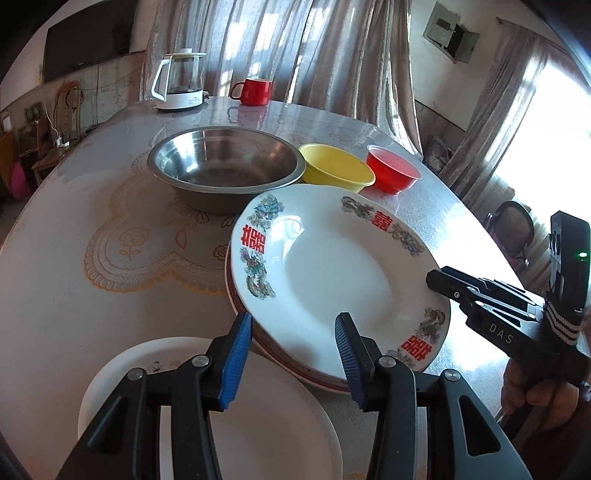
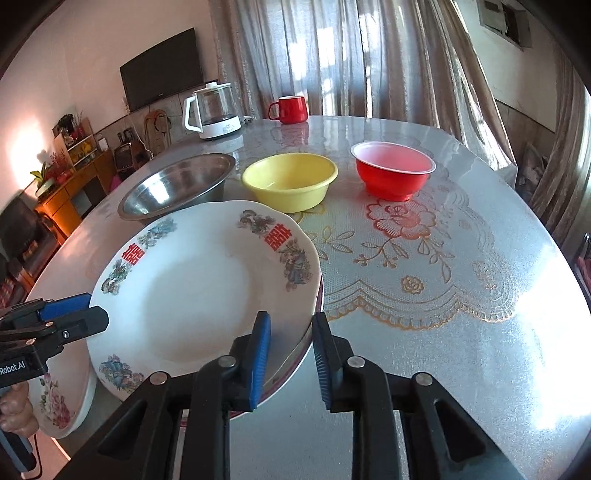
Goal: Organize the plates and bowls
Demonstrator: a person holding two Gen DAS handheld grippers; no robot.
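Stacking risk: left claw [image 1: 293,354] gaping over decorated plate [image 1: 343,273] rim, gripping nothing; right claw [image 2: 291,356] narrowed, pads clear. Plate could skid off lower plate [image 2: 295,365].

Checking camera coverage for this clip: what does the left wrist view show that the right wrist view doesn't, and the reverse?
Only the left wrist view: the plain white plate below the left gripper, and the wall cabinet.
Only the right wrist view: the sideboard, and a flowered plate at the lower left.
Both: the patterned plate lying on another plate, the steel bowl, yellow bowl, red bowl, kettle, red mug and television.
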